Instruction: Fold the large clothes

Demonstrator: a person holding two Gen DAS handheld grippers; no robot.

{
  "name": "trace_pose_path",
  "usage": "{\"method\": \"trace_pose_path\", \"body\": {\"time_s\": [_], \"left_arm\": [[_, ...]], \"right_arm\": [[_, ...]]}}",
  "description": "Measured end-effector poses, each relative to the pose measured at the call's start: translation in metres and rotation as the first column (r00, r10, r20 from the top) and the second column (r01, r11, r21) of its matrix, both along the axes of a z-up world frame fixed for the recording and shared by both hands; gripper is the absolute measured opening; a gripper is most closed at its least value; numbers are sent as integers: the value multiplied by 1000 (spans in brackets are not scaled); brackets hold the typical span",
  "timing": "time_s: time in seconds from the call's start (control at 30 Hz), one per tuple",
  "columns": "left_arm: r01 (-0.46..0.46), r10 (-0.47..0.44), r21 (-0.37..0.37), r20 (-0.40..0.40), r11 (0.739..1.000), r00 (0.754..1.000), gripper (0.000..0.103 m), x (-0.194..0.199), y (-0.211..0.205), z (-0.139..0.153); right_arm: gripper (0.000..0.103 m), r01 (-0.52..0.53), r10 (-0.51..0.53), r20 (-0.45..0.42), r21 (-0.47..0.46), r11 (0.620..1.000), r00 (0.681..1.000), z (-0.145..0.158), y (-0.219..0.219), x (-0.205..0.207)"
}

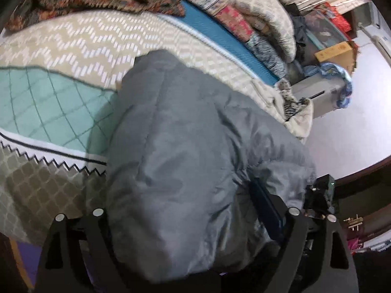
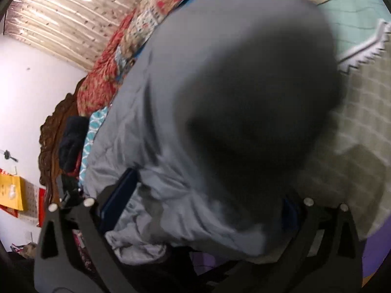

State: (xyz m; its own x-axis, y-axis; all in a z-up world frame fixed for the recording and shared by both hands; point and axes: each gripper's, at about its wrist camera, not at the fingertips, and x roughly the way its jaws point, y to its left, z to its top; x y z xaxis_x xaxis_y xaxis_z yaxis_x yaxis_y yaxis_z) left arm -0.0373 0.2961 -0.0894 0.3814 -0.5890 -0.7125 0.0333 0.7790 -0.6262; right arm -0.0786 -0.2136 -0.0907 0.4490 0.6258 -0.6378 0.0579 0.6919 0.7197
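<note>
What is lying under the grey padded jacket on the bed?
The grey padded jacket lies on a beige patterned bedspread, with a teal quilted blanket at its side. Whether anything else lies beneath cannot be seen, because the jacket covers it.

Padded grey synthetic-cloth jacket (image 1: 176, 151) showing smooth, faintly sheeny, wrinkling shell. Beige-and-teal quilted cotton bedspread (image 1: 48, 97), left of frame, looking matt. Black matt plastic gripper fingers (image 1: 293, 234) carrying shiny metal bolts.

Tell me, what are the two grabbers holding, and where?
Both hold the grey puffy jacket. The left gripper and right gripper each have bunched fabric between their fingers; which part of it cannot be told.
</note>
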Motion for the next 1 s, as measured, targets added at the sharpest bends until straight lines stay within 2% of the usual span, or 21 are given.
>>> {"method": "trace_pose_path", "body": {"time_s": [0.1, 0.13, 0.17, 0.2, 0.23, 0.27, 0.33, 0.4, 0.57, 0.67, 0.77, 0.87, 0.93, 1.0], "left_arm": [[-2, 2, 47, -17, 999, 1000, 0, 2, -9, -14], [-11, 11, 54, -4, 998, 1000, 0, 1, -11, -13], [-14, 14, 60, 7, 998, 1000, 0, 0, -12, -10], [-15, 13, 69, 29, 998, 1000, 0, -2, -15, -3], [-17, 14, 70, 50, 997, 999, 9, -4, -16, 4], [-21, 16, 62, 81, 998, 997, 14, -7, -17, 16], [-32, 27, 40, 131, 999, 991, 23, -10, -13, 35], [-40, 36, 20, 176, 999, 984, 24, -10, -11, 54], [-94, 95, -16, 270, 995, 958, 25, -9, 7, 92], [-152, 159, -47, 325, 987, 932, 25, -3, 33, 115], [-227, 232, -56, 360, 972, 903, 25, 12, 65, 134], [-310, 291, -19, 404, 951, 867, 25, 31, 99, 154], [-370, 330, 12, 427, 929, 842, 25, 50, 120, 166], [-430, 373, 33, 440, 902, 817, 25, 70, 143, 175]], "right_arm": [[98, -37, 37, -8, -74, 997, 999, 0, 15, 8], [91, -52, 52, -3, -84, 995, 999, 1, 19, 9], [65, -72, 72, -7, -67, 995, 997, 5, 23, 10], [53, -81, 81, -7, -45, 996, 997, 9, 24, 11], [36, -87, 87, 6, -21, 996, 996, 16, 25, 12], [27, -96, 96, 25, -16, 995, 995, 25, 27, 14], [22, -127, 130, 99, -39, 991, 986, 55, 37, 18], [20, -152, 157, 163, -46, 987, 974, 80, 47, 25], [19, -201, 212, 298, -65, 977, 931, 135, 72, 47], [19, -244, 260, 347, -90, 966, 901, 162, 95, 84], [19, -292, 326, 370, -144, 945, 870, 184, 136, 140], [19, -339, 395, 379, -206, 918, 837, 200, 187, 205], [19, -359, 430, 393, -244, 901, 813, 211, 231, 259], [19, -366, 437, 409, -242, 898, 801, 221, 267, 304]]}}
